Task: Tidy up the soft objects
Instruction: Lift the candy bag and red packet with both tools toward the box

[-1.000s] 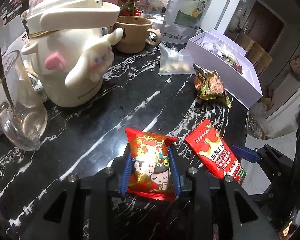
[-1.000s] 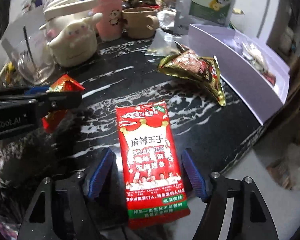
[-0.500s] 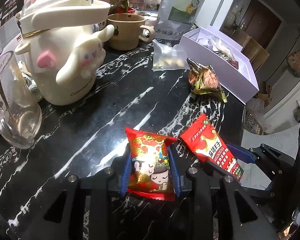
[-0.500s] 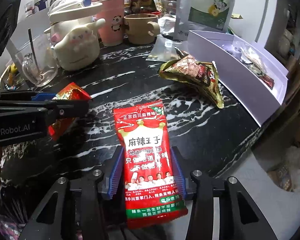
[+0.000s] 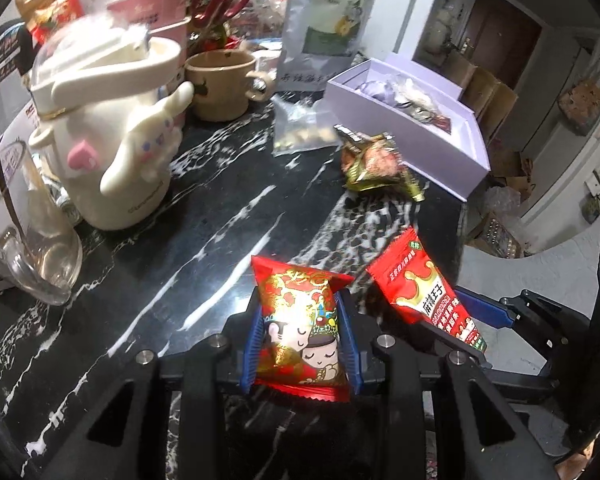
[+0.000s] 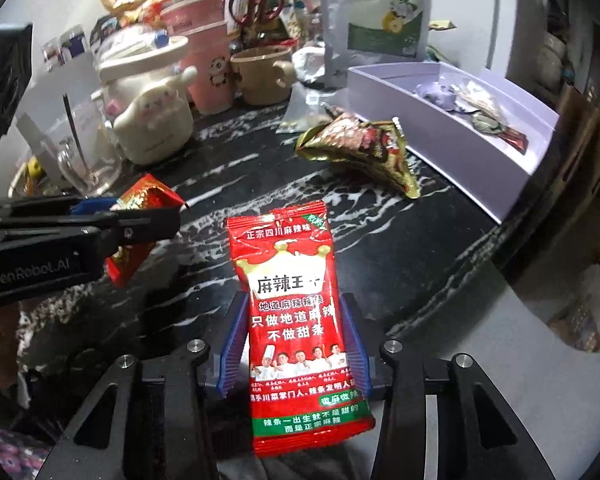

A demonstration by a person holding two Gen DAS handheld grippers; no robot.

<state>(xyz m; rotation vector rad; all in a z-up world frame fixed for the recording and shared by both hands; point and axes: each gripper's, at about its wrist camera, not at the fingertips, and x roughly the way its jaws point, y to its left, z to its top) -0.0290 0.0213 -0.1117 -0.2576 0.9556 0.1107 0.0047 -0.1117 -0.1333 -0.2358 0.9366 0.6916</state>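
Observation:
My left gripper (image 5: 299,300) is shut on a red and gold snack packet (image 5: 296,320) with cartoon faces, its blue pads pressing both sides. My right gripper (image 6: 295,300) is shut on a long red spicy-strip packet (image 6: 288,272), which sticks out past the fingertips. Both packets hang just above the black marble table (image 5: 180,240). In the right wrist view the left gripper (image 6: 132,216) and its packet (image 6: 148,196) are at the left. A crumpled gold and green packet (image 6: 364,144) lies on the table ahead, beside an open lilac box (image 6: 440,148) that holds several small items.
A cream cartoon kettle (image 5: 116,140), a glass mug (image 5: 40,256) with a spoon, a beige cup (image 5: 220,84), pink cups, red scissors and a tall grey pouch (image 5: 332,20) crowd the back. A clear bag (image 5: 300,132) lies near the box. The table edge runs at the right.
The right jaws have closed onto the long red packet. Both grippers have since risen a little with their packets; the left grip is unchanged.

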